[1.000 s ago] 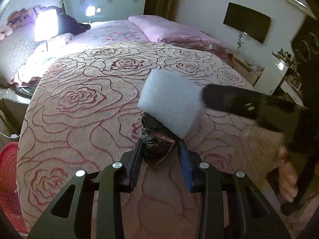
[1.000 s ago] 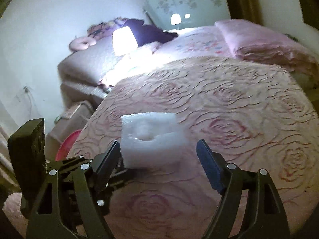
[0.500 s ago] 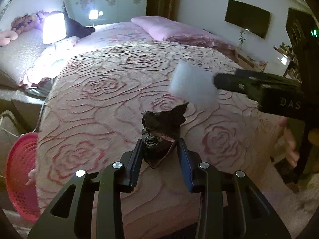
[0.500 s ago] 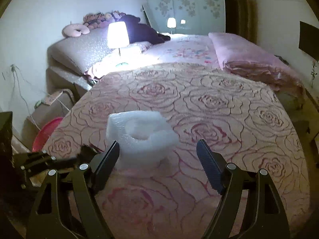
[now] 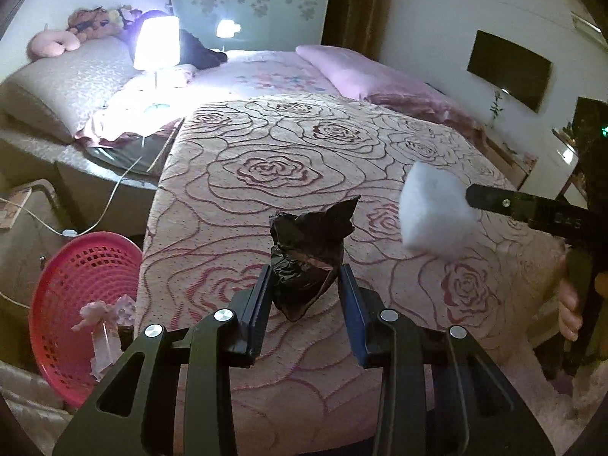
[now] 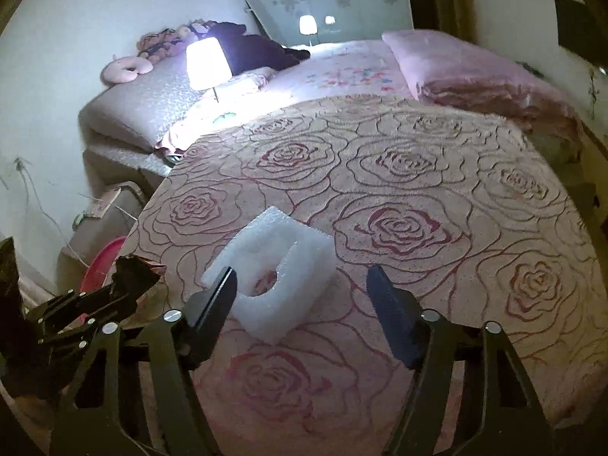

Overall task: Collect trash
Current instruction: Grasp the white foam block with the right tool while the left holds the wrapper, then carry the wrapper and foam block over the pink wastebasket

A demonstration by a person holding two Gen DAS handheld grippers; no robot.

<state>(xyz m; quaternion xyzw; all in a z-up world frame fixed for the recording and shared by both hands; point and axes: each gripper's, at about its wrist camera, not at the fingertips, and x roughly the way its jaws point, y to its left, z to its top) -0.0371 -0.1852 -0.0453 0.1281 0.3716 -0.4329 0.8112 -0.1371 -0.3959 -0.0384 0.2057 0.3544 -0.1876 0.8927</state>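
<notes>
Two grippers: left gripper (image 5: 304, 288) clamped a black wrapper (image 5: 309, 254); right gripper (image 6: 302, 296), jaws closing, straddled foam (image 6: 277, 266), left pad touching.

A bed (image 5: 304, 144) under a rose-patterned cover fills the room. At its head, on the left, a lit lamp (image 5: 156, 41) glows near a pink neck pillow (image 5: 53, 43); a folded pink quilt (image 6: 475, 72) lies along its right side. A dark screen (image 5: 509, 70) hangs on the wall right of the bed.
</notes>
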